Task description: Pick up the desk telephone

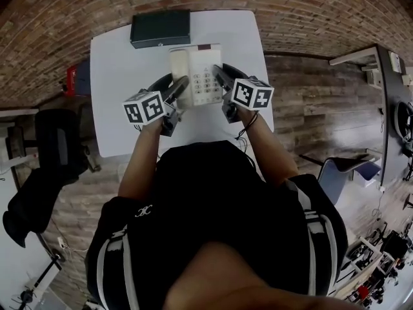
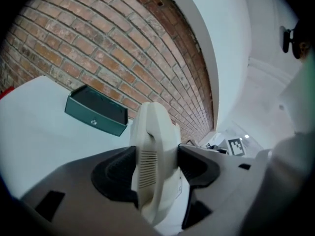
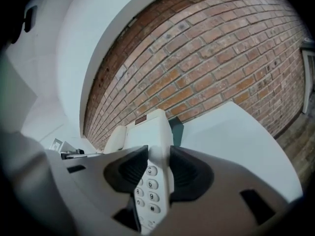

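Cream desk telephone being clamped at both edges
Left gripper at 9 o'clock, right gripper at 3; best raised evenly

Clamping cream desk telephone edge-on with left gripper; behind, dark green box on white table, brick wall beyond.

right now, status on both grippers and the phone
Left gripper shut on desk telephone, handset side. Right gripper shut on its keypad side. Dark box behind, not blocking.
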The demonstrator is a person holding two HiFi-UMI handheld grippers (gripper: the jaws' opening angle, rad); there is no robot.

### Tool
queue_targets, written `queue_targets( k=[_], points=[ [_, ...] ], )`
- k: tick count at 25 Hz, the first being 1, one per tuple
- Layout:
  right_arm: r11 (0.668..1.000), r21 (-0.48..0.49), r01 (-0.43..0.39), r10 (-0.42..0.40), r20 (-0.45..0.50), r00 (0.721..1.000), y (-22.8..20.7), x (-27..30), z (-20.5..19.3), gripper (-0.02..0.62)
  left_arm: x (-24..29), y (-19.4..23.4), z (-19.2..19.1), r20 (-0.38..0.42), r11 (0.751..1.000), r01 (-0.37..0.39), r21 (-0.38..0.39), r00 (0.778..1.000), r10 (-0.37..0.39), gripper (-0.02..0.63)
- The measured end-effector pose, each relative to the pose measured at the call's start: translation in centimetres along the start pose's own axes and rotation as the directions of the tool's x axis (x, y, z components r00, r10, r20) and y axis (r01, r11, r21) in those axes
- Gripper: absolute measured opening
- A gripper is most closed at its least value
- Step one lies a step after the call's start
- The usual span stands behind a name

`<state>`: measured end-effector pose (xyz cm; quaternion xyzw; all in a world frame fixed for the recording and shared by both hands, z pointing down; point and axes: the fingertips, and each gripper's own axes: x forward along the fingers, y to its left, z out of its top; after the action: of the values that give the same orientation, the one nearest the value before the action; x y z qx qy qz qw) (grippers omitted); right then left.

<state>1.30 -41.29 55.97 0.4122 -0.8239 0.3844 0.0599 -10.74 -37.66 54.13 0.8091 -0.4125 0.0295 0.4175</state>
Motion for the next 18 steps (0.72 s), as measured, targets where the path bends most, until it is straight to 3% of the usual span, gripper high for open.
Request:
queue_targets(
  k=[7,18],
  points=[
    [0.994,-0.098,-0.050,0.062,0.126,0.990,4.8,-1.5,5.2,0.118,-3.2,-3.0,4.8,0.118,0.997,0.042,0.063,0.992,-0.049,0.273],
    [0.969,-0.227,-0.098,0.160,0.270,0.950,11.6,-4.4,11.4,0.117,-8.1,-7.7,11.0,0.261,0.978,0.054,0.202,0.960,-0.107,0.273]
  ],
)
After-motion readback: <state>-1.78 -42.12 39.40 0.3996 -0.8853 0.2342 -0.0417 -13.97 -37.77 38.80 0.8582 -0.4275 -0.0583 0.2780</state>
